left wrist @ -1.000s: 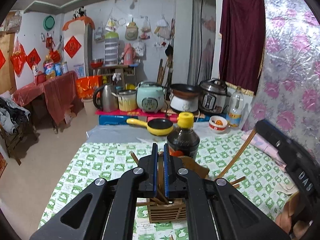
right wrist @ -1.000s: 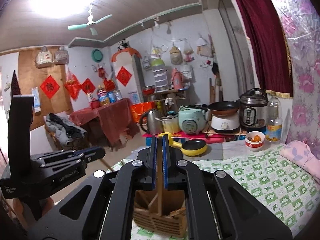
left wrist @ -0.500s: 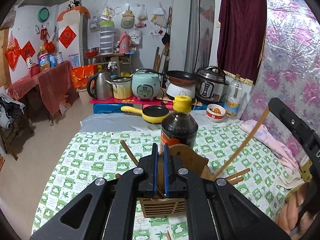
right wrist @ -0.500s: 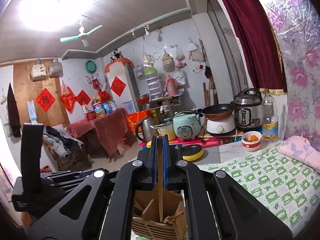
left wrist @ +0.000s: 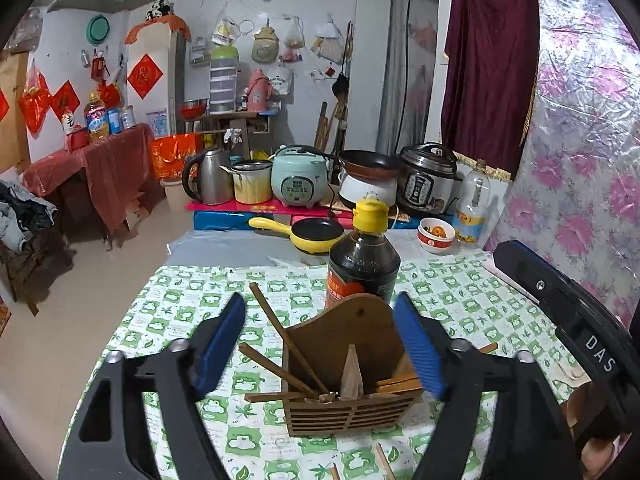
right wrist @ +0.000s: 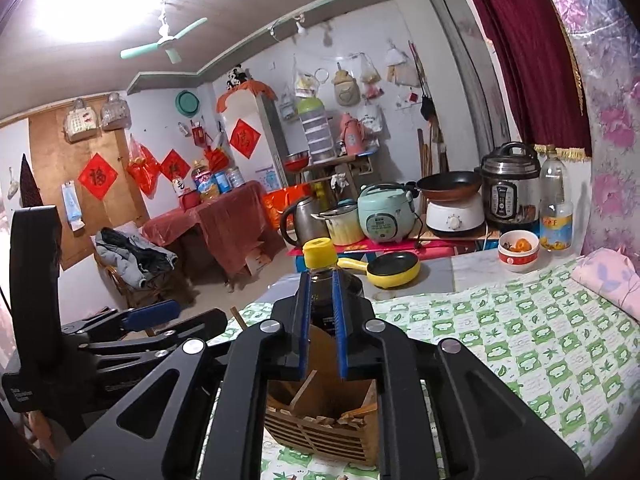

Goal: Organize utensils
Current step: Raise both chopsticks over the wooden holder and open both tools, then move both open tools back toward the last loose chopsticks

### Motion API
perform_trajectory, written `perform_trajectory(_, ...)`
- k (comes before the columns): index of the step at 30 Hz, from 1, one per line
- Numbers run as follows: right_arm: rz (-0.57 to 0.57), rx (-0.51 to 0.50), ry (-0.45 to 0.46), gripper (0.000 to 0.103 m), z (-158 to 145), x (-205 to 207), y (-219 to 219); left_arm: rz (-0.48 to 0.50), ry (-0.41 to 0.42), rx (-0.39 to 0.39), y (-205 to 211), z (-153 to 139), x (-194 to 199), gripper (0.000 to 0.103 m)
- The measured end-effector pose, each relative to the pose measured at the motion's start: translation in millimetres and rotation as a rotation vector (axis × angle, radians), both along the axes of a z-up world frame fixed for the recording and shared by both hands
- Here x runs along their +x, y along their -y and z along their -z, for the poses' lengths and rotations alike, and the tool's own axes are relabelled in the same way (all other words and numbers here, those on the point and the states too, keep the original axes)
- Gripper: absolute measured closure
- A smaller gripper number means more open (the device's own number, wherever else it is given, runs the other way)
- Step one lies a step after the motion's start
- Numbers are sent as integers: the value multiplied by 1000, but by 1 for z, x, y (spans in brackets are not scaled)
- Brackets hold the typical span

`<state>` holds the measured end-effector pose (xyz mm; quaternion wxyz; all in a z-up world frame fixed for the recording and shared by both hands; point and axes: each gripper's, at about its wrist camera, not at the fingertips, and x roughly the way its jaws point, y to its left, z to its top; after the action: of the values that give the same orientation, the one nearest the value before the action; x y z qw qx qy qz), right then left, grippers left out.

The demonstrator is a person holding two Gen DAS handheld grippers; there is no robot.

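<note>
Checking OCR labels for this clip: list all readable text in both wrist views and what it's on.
"DAS": white letters on the right gripper's black body, left wrist view; the rest is cut off.
"福": red diamond paper on the brown board.
Dark bottle label, oil bottle label, rice cooker panel, left gripper print: too small or blurred.

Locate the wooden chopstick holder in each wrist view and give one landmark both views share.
Left wrist view: the wooden chopstick holder sits low at center, between the spread fingers of the left tool.
Right wrist view: the holder is at bottom center, below and behind the right tool.
Shared landmark: the dark sauce bottle with the yellow cap stands just behind the holder in both.
</note>
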<state>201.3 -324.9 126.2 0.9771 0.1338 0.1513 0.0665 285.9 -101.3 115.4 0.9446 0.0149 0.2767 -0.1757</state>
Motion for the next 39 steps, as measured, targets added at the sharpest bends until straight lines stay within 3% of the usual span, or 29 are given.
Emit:
perform_trajectory(3, 11, 1, 2, 73, -1, -2, 0, -19, 14, 6, 0, -1, -2, 11)
perform_trajectory(5, 24, 1, 6, 52, -1, -3, 0, -27, 14, 19, 1, 0, -2, 9)
perform_trajectory(8, 50, -17, 19, 30, -2, -6, -3, -44, 16, 37, 2, 1, -1, 6)
perform_trajectory(14, 99, -65, 7, 13, -3, -5, -4, -84, 17, 70, 3, 6, 2, 6)
perform_trajectory(20, 117, -53, -8, 11, -5, -6, 2, -129, 38, 73, 0, 4, -1, 6)
perform_trajectory(39, 143, -33, 83, 7, -32, -59, 5, -178, 210, 72, -1, -27, -52, 6)
